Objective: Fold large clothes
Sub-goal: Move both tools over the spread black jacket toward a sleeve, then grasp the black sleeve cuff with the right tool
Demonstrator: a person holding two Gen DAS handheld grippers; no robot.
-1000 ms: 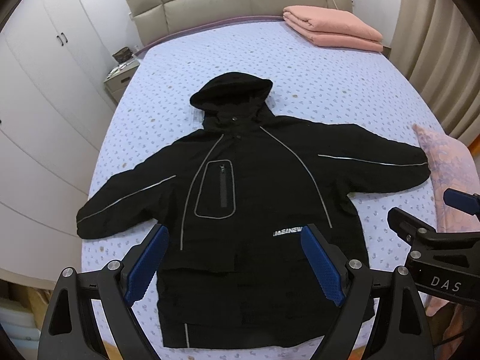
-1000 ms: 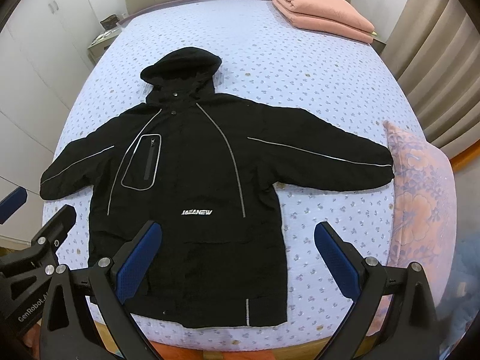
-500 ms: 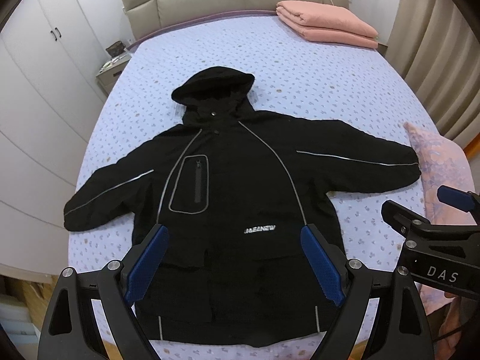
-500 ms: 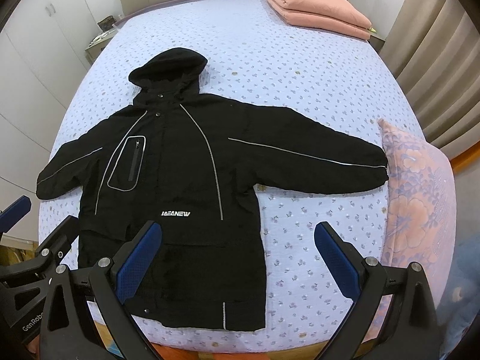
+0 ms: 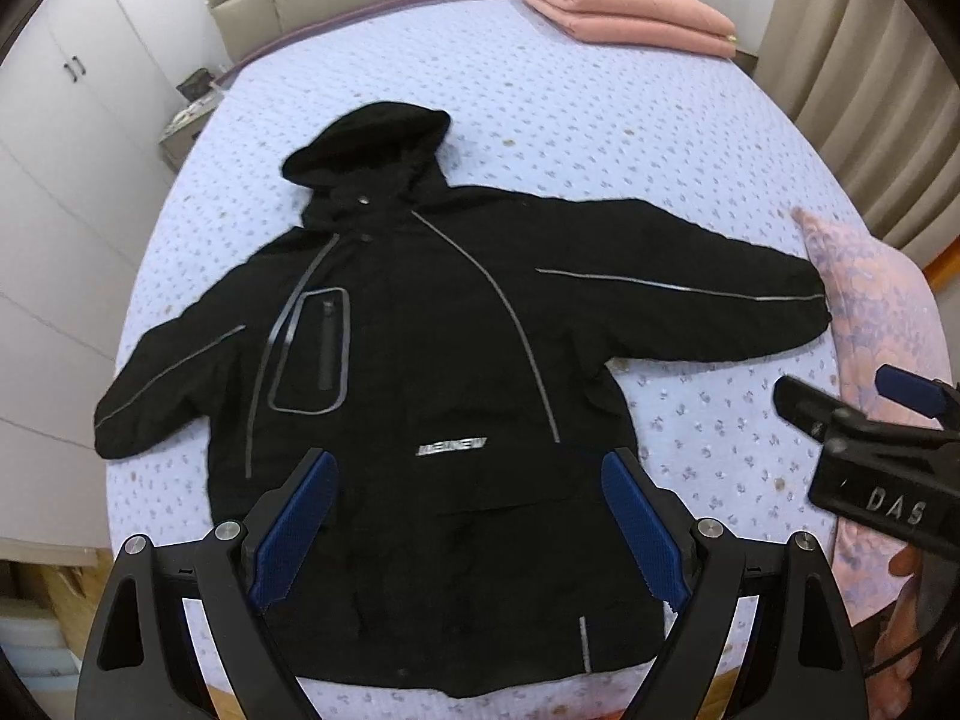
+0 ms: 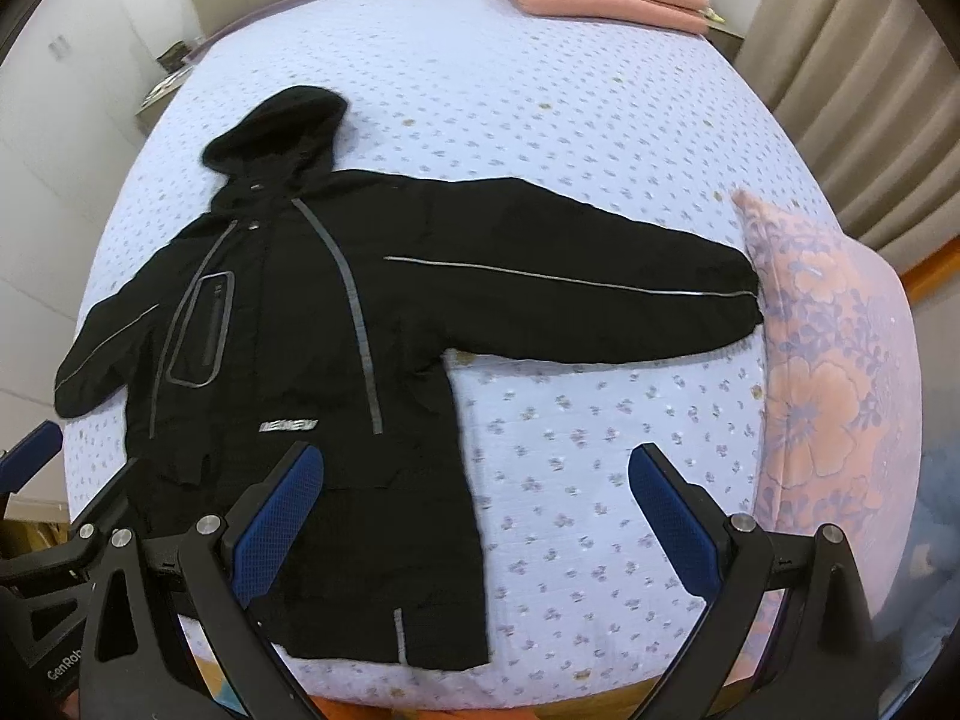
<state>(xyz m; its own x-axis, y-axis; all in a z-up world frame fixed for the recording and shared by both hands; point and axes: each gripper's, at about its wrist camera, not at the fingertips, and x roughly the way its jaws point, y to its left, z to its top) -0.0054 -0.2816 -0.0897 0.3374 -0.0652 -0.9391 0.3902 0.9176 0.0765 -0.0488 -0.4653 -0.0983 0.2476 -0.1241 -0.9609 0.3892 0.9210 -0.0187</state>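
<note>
A black hooded jacket (image 5: 420, 372) lies flat, front up, on the lilac bedspread (image 5: 600, 120), hood towards the headboard and both sleeves spread out. It also shows in the right wrist view (image 6: 312, 360). My left gripper (image 5: 468, 516) is open and empty, held above the jacket's lower front. My right gripper (image 6: 474, 510) is open and empty, above the jacket's right hem and the bare bedspread (image 6: 600, 450) beside it. The right gripper also shows at the right edge of the left wrist view (image 5: 864, 420).
A folded pink blanket (image 5: 624, 15) lies near the headboard. A floral pink pillow (image 6: 840, 396) lies at the bed's right edge, touching the sleeve cuff. White wardrobes (image 5: 60, 150) and a nightstand (image 5: 189, 120) stand left; curtains (image 6: 852, 90) hang right.
Both grippers have moved to the right and slightly forward over the bed; the jacket now sits further left in both views. The jacket itself has not moved. Both grippers stay open.
</note>
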